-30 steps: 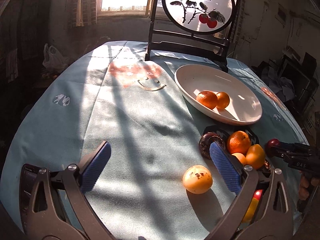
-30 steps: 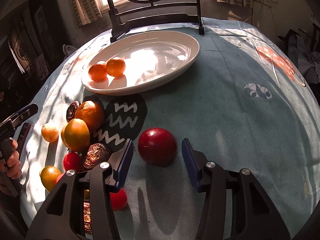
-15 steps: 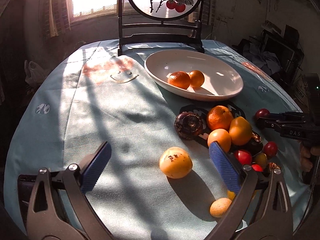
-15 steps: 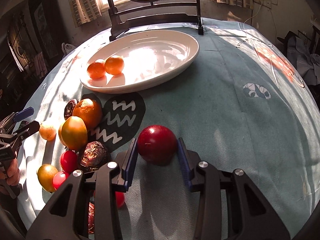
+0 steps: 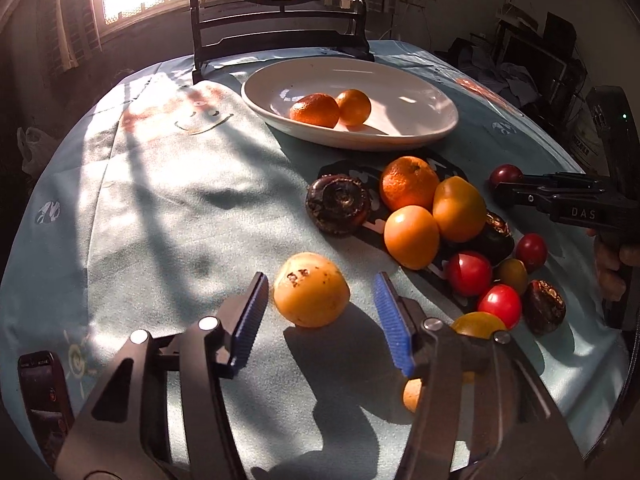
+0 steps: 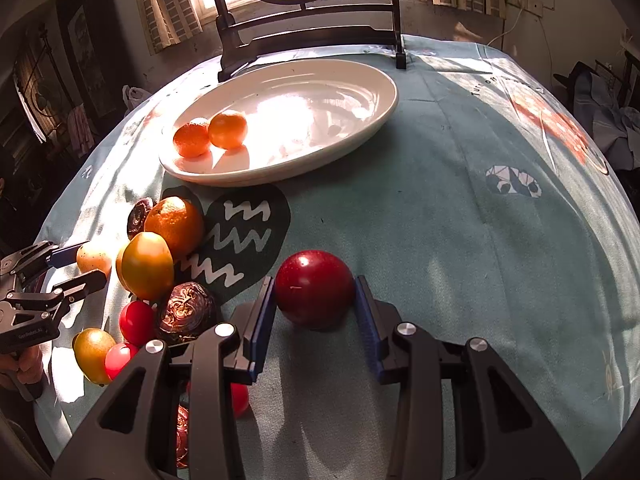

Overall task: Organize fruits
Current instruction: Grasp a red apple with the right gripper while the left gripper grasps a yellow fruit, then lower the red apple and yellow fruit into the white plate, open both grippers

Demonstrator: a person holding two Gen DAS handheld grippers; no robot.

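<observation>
A white oval dish holds two small oranges. My left gripper is open, its blue pads either side of a speckled yellow fruit on the cloth, with gaps on both sides. My right gripper is shut on a dark red round fruit that rests on the cloth; it also shows in the left wrist view. A pile of loose fruit lies between the two grippers.
A dark wooden stand with a round painted panel stands behind the dish. The pile holds oranges, yellow fruits, small red ones and dark wrinkled ones. The round table's edge curves close on all sides.
My left gripper moved right and forward and narrowed around the speckled yellow fruit. My right gripper closed its pads onto the red fruit.
</observation>
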